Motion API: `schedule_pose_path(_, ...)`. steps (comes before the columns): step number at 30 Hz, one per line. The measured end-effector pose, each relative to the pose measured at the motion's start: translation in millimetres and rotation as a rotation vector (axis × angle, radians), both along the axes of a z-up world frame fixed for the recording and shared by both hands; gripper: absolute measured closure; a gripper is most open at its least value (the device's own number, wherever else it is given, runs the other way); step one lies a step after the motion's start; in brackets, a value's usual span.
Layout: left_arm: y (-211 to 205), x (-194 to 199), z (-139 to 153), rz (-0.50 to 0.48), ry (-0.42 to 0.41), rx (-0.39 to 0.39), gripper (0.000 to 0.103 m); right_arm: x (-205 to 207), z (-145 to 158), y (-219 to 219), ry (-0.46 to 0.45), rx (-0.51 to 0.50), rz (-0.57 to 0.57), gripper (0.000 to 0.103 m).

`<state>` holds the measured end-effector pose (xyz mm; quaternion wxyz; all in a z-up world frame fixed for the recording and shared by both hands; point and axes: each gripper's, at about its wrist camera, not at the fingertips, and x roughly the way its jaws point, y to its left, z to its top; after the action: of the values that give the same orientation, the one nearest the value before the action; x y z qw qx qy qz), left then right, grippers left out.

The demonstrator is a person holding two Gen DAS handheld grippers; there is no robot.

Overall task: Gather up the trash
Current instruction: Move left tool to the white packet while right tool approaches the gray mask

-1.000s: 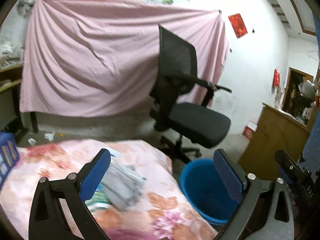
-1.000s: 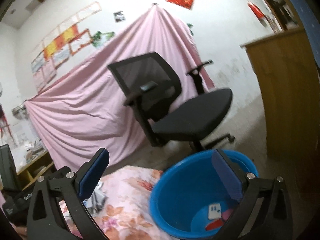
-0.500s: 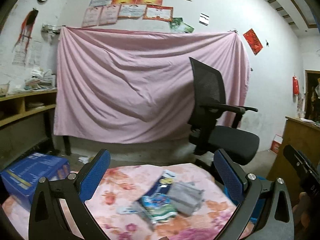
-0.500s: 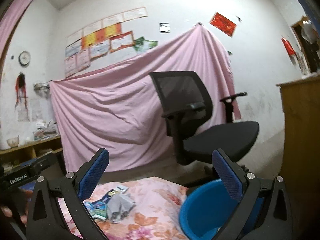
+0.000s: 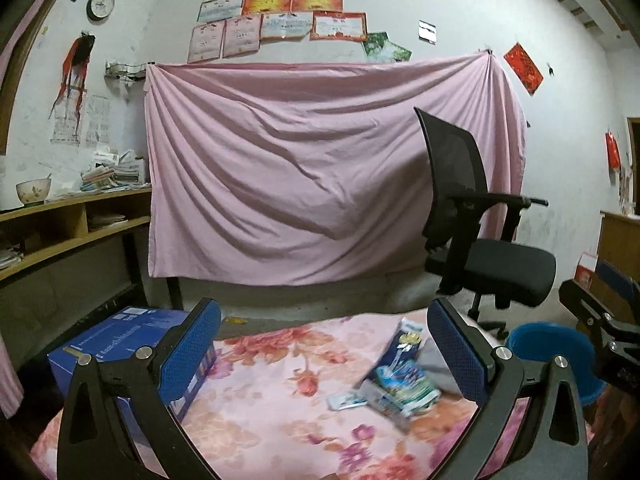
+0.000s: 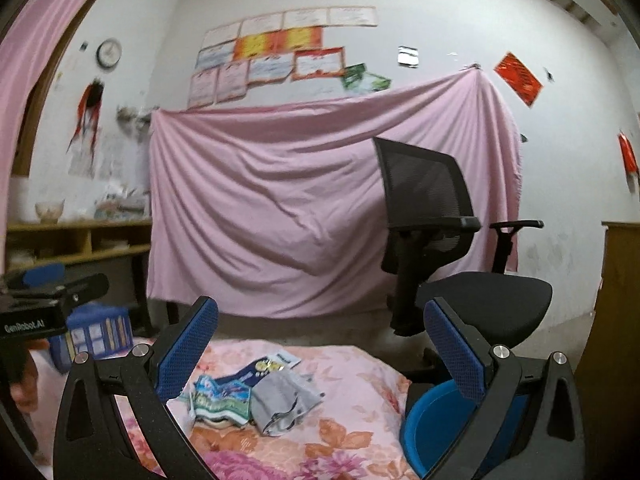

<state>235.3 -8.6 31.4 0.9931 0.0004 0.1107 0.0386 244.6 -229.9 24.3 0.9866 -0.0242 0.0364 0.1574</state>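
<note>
Both black grippers with blue-padded fingers, the left one (image 5: 324,344) and the right one (image 6: 320,344), hang spread wide with nothing between the pads. A second ago they faced down toward the round blue plastic basin (image 6: 432,412); now both views have swung up and leftward, so the basin sits at the lower right edge and the wall fills the frame. The pile of crumpled wrappers and packets (image 6: 256,394) lies on the pink floral cloth (image 6: 352,432), centre-low in the right view, right of centre (image 5: 400,376) in the left. A blue cardboard box (image 5: 120,340) appears lower left; the black mesh office chair (image 6: 440,240) stands behind.
</note>
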Motion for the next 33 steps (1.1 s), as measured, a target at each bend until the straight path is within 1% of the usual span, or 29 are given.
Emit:
schedule_pose_path(3,7.4,3.1,-10.9,-0.005,0.034,0.003,0.002,4.2,-6.8,10.1,0.03,-0.033,0.01,0.0)
schedule_pose_path(7,13.1,11.2,-22.1,-0.016,0.088,-0.007,0.002,15.4,-15.5,17.5,0.094,-0.079,0.011,0.0)
schedule_pose_path(9,14.4,20.2,-28.1,-0.039,0.143,-0.013,0.002,23.2,-19.5,19.9,0.143,-0.094,0.021,0.0)
schedule_pose_path(11,14.4,32.0,-36.4,-0.056,0.223,-0.014,0.002,28.4,-23.7,21.0,0.178,-0.099,0.024,0.0)
schedule_pose_path(16,15.9,54.3,-51.7,-0.088,0.345,-0.046,0.002,47.4,-34.7,24.8,0.291,-0.118,0.03,0.001)
schedule_pose_path(18,14.1,62.4,-56.3,-0.105,0.387,-0.056,0.002,56.0,-39.5,26.2,0.343,-0.125,0.044,0.006)
schedule_pose_path(20,11.0,69.9,-62.4,-0.137,0.432,-0.07,0.003,64.8,-44.3,27.3,0.394,-0.13,0.057,0.017)
schedule_pose_path(22,8.3,75.8,-65.3,-0.158,0.466,-0.08,0.004,74.6,-48.8,28.9,0.447,-0.131,0.074,0.019)
schedule_pose_path(23,6.9,78.3,-67.1,-0.173,0.485,-0.089,0.006,79.4,-51.1,29.4,0.471,-0.13,0.081,0.023)
schedule_pose_path(24,6.0,80.7,-68.7,-0.19,0.506,-0.101,0.01,84.3,-53.2,29.7,0.495,-0.128,0.09,0.025)
schedule_pose_path(25,4.9,82.5,-69.5,-0.202,0.522,-0.111,0.014,90.0,-55.9,30.0,0.522,-0.125,0.099,0.03)
schedule_pose_path(26,3.4,85.0,-71.5,-0.217,0.54,-0.125,0.017,94.1,-57.7,30.1,0.541,-0.122,0.105,0.035)
schedule_pose_path(28,1.0,87.9,-72.8,-0.241,0.568,-0.145,0.025,103.4,-61.5,31.3,0.583,-0.117,0.12,0.04)
schedule_pose_path(31,-4.1,92.5,-76.6,-0.275,0.611,-0.169,0.031,118.5,-70.5,32.4,0.665,-0.104,0.138,0.044)
schedule_pose_path(33,-8.7,95.7,-79.7,-0.289,0.637,-0.176,0.034,126.3,-76.5,30.6,0.717,-0.083,0.149,0.046)
